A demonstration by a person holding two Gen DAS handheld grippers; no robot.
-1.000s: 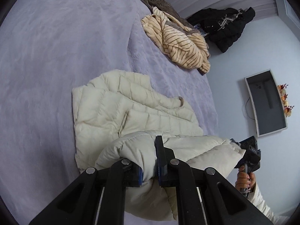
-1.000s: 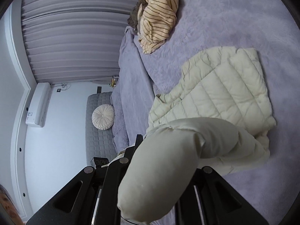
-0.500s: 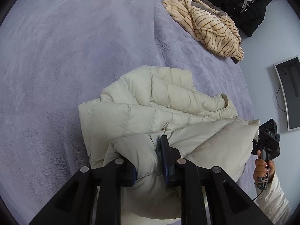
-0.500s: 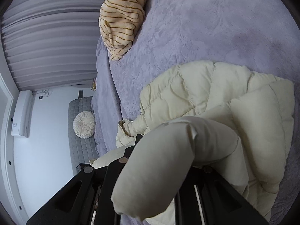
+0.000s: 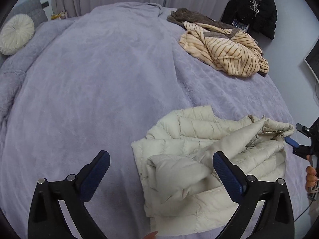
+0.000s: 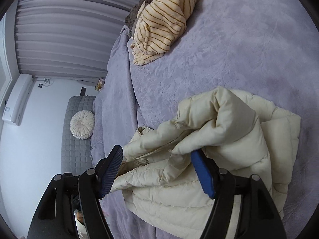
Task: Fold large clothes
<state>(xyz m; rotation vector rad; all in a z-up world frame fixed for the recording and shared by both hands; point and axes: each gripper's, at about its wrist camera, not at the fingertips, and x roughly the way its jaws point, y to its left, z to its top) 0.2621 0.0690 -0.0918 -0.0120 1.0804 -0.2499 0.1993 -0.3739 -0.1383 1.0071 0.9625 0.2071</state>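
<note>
A cream puffer jacket (image 5: 201,159) lies bunched and folded over itself on the lavender bed cover (image 5: 103,83), near the bed's front right edge. My left gripper (image 5: 161,169) is open and empty, just above the jacket's left edge. My right gripper (image 6: 159,171) is open, its jaws spread around a fold of the jacket (image 6: 219,139) without pinching it. The right gripper also shows in the left wrist view (image 5: 299,145), at the jacket's right end.
A striped beige garment (image 5: 225,55) on a brown one (image 5: 191,16) lies at the bed's far right. A black coat (image 5: 257,6) hangs on the wall. A round cream cushion (image 5: 17,32) sits on a grey seat at far left.
Both grippers were shut on the jacket and carried its lifted part over the rest. Now both have opened and the jacket lies folded on the bed.
</note>
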